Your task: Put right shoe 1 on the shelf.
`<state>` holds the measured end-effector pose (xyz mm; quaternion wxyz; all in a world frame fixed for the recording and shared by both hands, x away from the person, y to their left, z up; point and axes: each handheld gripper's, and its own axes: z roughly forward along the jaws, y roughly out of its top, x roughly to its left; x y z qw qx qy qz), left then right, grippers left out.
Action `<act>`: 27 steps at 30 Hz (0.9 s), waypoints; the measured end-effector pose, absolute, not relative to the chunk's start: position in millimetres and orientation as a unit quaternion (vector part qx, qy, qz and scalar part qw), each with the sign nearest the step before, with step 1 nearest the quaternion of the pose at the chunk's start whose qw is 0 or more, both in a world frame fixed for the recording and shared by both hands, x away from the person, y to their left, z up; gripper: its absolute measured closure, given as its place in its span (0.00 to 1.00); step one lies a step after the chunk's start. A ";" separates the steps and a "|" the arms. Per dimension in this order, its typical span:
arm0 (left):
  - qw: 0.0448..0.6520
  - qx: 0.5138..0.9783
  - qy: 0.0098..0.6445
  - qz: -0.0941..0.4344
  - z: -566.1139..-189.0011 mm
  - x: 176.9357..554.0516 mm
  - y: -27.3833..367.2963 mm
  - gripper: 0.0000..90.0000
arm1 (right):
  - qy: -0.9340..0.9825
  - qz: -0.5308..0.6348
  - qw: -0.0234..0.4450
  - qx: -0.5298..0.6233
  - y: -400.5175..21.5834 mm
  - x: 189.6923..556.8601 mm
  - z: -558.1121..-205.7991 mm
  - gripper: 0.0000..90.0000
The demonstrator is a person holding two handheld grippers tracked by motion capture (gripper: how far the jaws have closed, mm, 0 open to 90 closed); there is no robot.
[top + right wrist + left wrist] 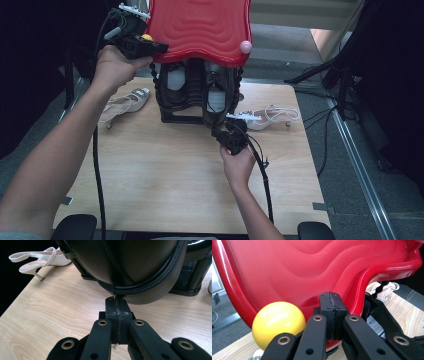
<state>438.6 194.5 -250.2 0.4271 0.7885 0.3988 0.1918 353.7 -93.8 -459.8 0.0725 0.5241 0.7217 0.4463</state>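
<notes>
A red wavy panel (pixel 200 27) tops a black rack (pixel 175 117) that holds black shoes (pixel 220 100). A yellow ball (pixel 146 37) sits at the panel's left corner and a pink ball (pixel 245 47) at its right. My left gripper (pixel 159 48) is raised beside the yellow ball (pixel 279 323). Its pads are shut together against the red panel (pixel 312 270), with nothing seen between them. My right gripper (pixel 218 131) is low on the table. Its shut tips (pixel 116 306) touch the stitched rim of a black shoe (pixel 130 265).
A white heeled sandal (pixel 127 102) lies on the wooden table (pixel 165 170) left of the rack, and another (pixel 270 117) lies to its right. Cables trail from both grippers across the table. Dark stands and cables stand at the right on the floor.
</notes>
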 end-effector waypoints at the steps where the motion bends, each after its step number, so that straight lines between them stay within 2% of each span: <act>1: 0.426 0.789 0.397 0.194 -250.2 438.7 194.2 1.00 | 0.723 0.445 0.079 0.523 -92.9 353.3 -459.7 1.00; 16: 0.420 0.795 0.393 0.195 -249.1 439.4 193.9 1.00 | 0.710 0.441 0.078 0.543 -81.1 373.5 -447.3 1.00; 27: 0.420 0.795 0.392 0.195 -249.1 439.3 194.0 1.00 | 0.708 0.434 0.106 0.547 -78.0 395.3 -433.7 1.00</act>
